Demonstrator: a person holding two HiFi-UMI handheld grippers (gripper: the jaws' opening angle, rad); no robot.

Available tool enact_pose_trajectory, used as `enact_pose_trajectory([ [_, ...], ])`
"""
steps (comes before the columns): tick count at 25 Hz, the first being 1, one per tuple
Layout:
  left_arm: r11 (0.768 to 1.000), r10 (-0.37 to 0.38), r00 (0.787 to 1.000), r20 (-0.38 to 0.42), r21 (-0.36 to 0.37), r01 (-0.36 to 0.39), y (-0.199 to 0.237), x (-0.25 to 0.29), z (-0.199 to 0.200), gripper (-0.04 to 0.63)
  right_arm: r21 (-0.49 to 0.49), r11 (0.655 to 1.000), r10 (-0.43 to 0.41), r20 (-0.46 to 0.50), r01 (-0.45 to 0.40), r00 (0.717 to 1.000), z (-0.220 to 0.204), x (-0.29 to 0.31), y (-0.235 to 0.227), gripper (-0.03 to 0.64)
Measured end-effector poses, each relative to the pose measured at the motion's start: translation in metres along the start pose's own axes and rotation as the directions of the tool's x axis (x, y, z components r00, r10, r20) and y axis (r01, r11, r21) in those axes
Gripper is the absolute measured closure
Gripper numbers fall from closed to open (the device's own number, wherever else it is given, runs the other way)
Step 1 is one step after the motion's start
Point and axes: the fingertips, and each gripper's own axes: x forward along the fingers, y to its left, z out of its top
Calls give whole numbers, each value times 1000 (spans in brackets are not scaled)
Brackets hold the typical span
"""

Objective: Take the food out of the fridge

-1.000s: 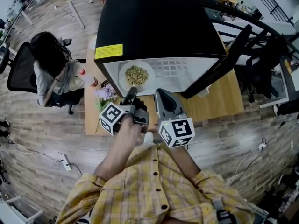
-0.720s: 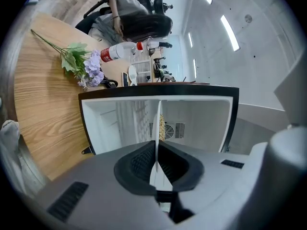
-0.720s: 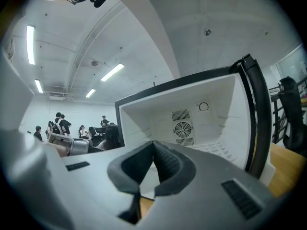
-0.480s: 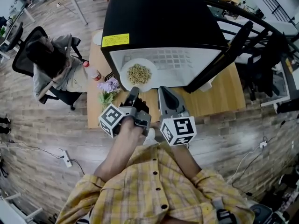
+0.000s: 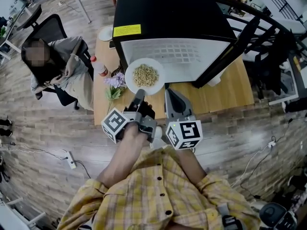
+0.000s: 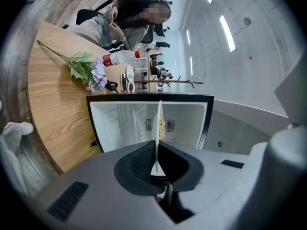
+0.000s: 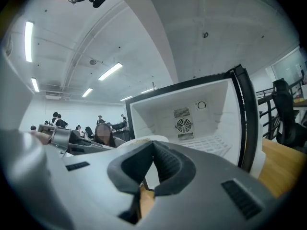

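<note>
My left tool (image 5: pixel 139 95) gripped the food plate (image 5: pixel 157 84) by its rim before the open fridge (image 5: pixel 168 13); my right tool (image 5: pixel 169 94) sat closed, empty.

Bright, even light is thrown from above by long ceiling strips (image 7: pixel 29 35), which are burnt out to white bars in both gripper views. The white inside of the fridge (image 5: pixel 177 51) is nearly washed out in the head view, and little detail is kept in its black top. Only faint, soft shadows are left on the counter (image 5: pixel 230 97). Straight lines are bent by fisheye distortion towards every edge, and the gripper views are ringed with dark vignetting. The near bodies of the left claw (image 6: pixel 158 142) and the right claw (image 7: pixel 153 142) are rendered soft.
</note>
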Motion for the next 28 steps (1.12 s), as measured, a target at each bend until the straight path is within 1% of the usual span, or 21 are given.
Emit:
enact_pose_trajectory([
  [7, 1000, -13, 1000, -22, -3, 13, -9, -23, -6, 575, -7, 1000, -25, 4, 25, 1000, 0, -18, 15, 611],
  [18, 1000, -20, 999, -37, 5, 21, -10, -58, -11, 575, -12, 999, -36, 22, 36, 999, -3, -43, 37, 611],
  [28, 1000, -29, 998, -48, 3, 29, -12, -71, -11, 575, -24, 998, -54, 32, 55, 998, 0, -58, 47, 611],
])
